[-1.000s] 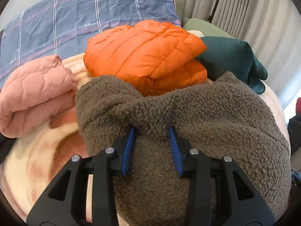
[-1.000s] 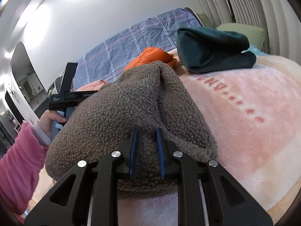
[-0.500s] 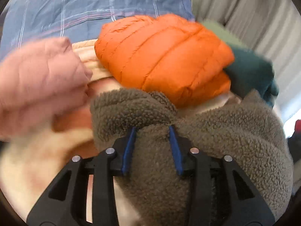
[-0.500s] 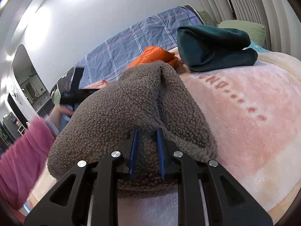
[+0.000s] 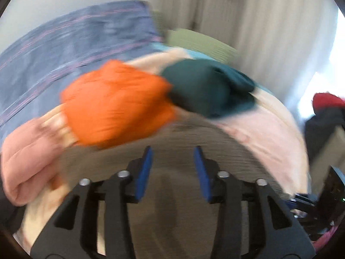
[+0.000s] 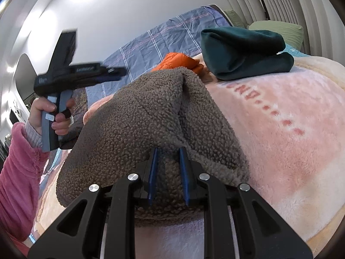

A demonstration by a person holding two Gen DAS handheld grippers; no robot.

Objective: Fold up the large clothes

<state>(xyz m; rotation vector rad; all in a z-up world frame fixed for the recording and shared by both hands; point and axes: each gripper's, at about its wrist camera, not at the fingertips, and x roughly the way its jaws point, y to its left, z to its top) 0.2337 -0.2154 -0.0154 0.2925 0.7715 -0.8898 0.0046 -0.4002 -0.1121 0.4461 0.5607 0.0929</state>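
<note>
A brown fleece jacket [image 6: 151, 116] lies folded in a thick bundle on the pink blanket [image 6: 280, 133]. My right gripper [image 6: 168, 172] is shut on the near edge of the fleece. My left gripper [image 5: 172, 166] is open and empty, lifted above the fleece [image 5: 194, 138]; the left wrist view is blurred by motion. In the right wrist view the left gripper [image 6: 116, 72] is held up in the air to the left of the bundle, clear of it.
Folded garments lie beyond the fleece: an orange puffer jacket [image 5: 116, 105], a dark green one [image 6: 243, 51] and a pink quilted one [image 5: 25, 157]. A blue plaid sheet [image 6: 168, 36] and green pillow [image 6: 280, 28] are at the back. Curtains hang on the right.
My left gripper has let go of the fleece, opened and risen away from it. The right gripper keeps its hold and has not moved.
</note>
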